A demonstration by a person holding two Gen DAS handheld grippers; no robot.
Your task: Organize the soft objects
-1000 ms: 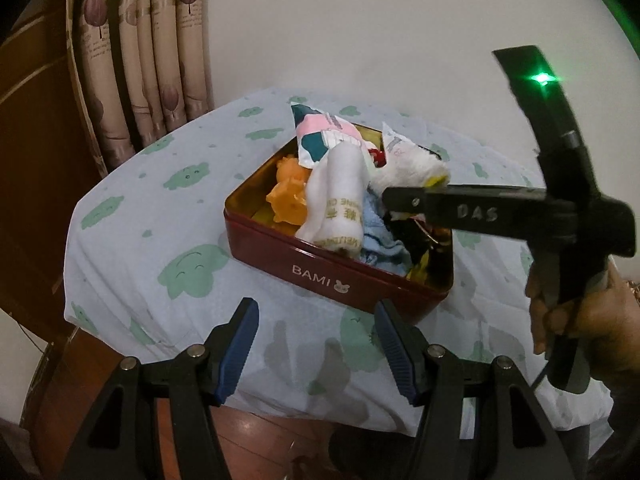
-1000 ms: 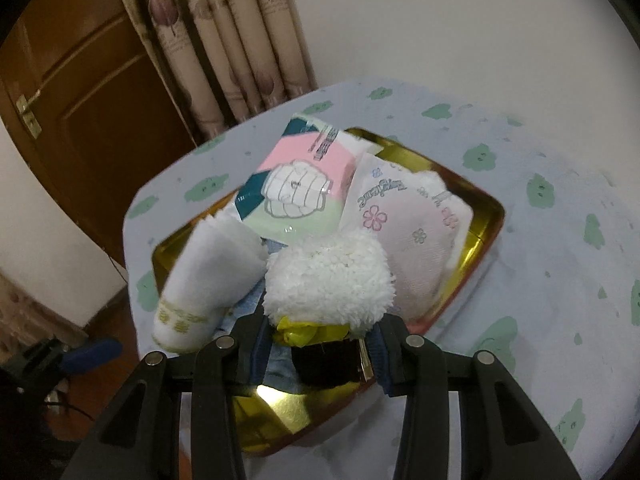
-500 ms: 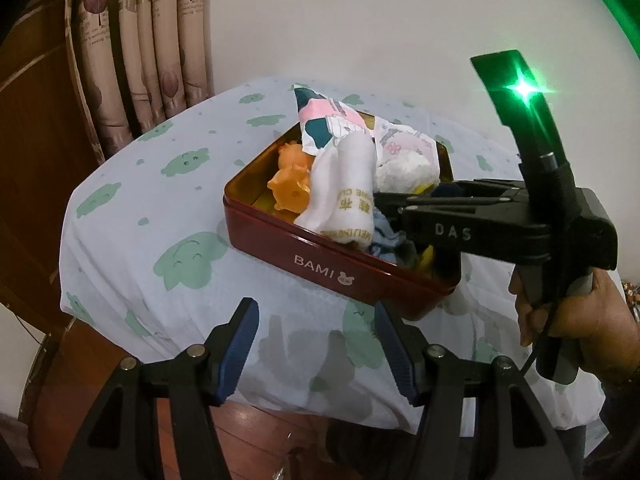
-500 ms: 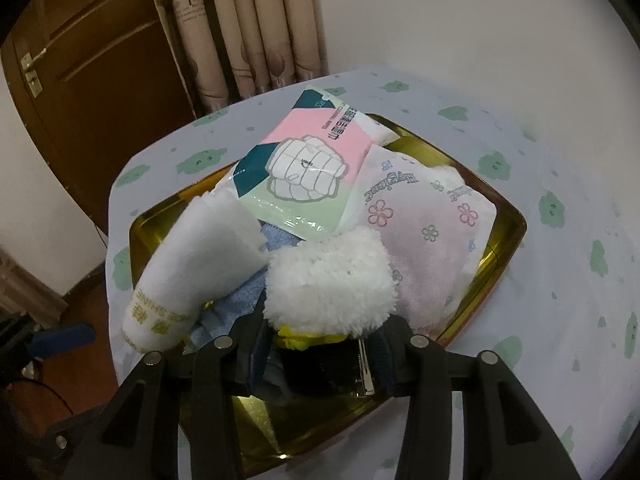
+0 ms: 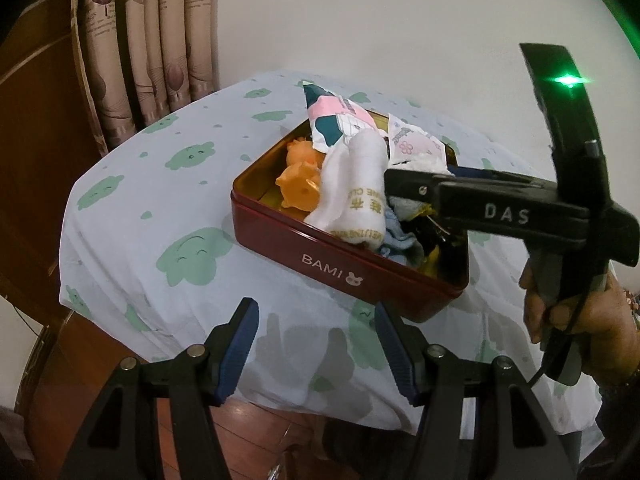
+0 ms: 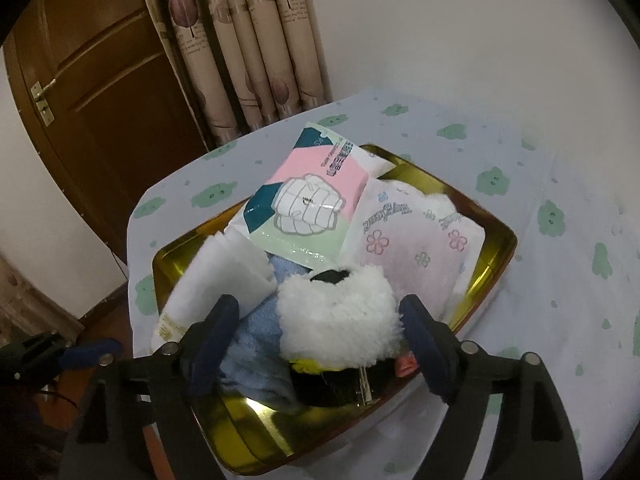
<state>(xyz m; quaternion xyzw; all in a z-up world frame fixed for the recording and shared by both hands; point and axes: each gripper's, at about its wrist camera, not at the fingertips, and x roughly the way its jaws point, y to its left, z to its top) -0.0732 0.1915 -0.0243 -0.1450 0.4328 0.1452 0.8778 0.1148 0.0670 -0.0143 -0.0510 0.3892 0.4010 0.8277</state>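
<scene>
Patterned curtain (image 6: pixel 248 40), brown wooden door (image 6: pixel 108 80)

We are seeing only the white top of the plush toy (image 6: pixel 340 316); its dark lower part is blurring into shadow. The blue cloth (image 6: pixel 256 344) is lying mostly buried under the rolled towel (image 6: pixel 224 280). The tin (image 6: pixel 496 264) is losing its near corner behind our right gripper's fingers (image 6: pixel 424 344).

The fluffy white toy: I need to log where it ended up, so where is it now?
In the right wrist view the fluffy white toy lies at the near end of the red tin, between the right gripper's opening jaws, beside the blue cloth.
</scene>
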